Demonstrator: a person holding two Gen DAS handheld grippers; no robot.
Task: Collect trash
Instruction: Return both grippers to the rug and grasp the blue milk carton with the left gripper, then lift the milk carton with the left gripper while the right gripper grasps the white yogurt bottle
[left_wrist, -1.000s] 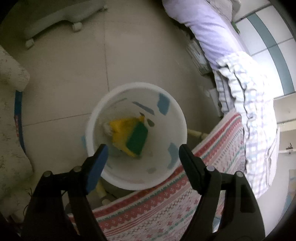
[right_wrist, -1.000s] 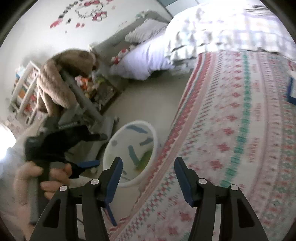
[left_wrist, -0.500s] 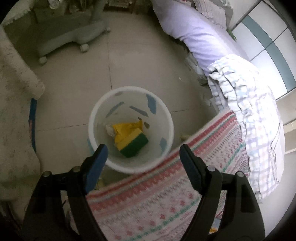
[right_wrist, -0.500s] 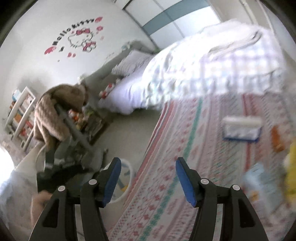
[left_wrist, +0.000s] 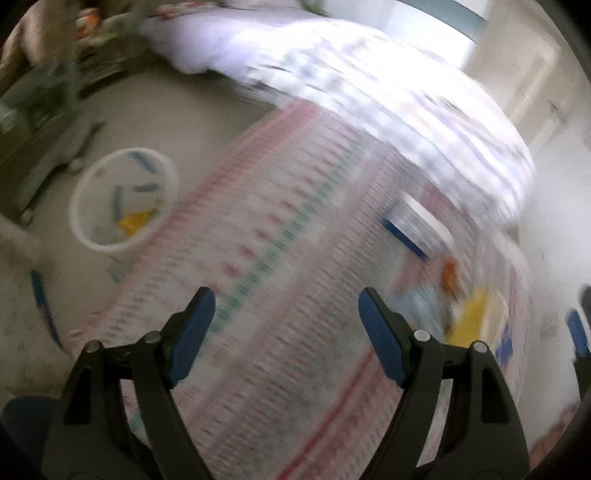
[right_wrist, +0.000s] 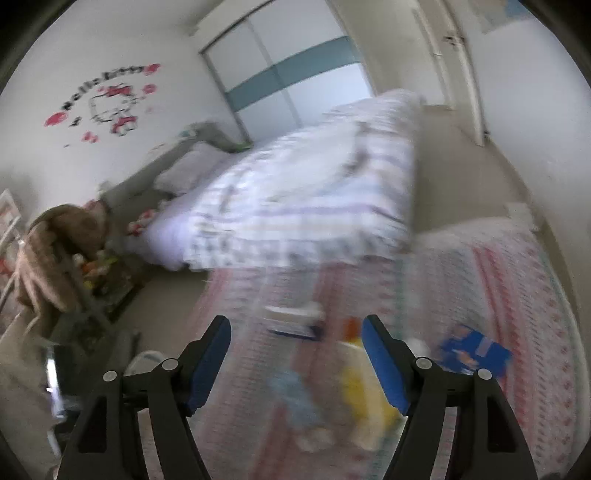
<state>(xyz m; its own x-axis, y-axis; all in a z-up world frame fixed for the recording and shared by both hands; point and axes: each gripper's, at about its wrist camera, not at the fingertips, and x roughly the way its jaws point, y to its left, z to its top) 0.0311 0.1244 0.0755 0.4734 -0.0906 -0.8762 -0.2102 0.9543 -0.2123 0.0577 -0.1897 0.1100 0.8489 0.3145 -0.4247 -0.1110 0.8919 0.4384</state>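
Both sets of fingers hold nothing, the left gripper (left_wrist: 284, 321) spread wide and the right gripper (right_wrist: 295, 350) opening, while some trash already lies in the bin (left_wrist: 123, 201) and several blurred scraps (right_wrist: 364, 398) wait on the patterned bed (right_wrist: 517, 295).

Right gripper (right_wrist: 295, 363) hovering over patterned red-and-green bedspread (right_wrist: 517, 295), jaws opening, nothing between pads. Blurred items lying on bedspread ahead: yellow packet (right_wrist: 360, 397), pale blue wrapper (right_wrist: 295, 398), blue box (right_wrist: 474, 352) at right, white-and-blue pack (right_wrist: 295, 319), small orange piece (right_wrist: 350, 326). Plaid quilt (right_wrist: 306, 199) heaped on bed beyond. Hello Kitty decal (right_wrist: 107, 99) showing on wall. Brown plush toy (right_wrist: 55, 254) sitting at left.
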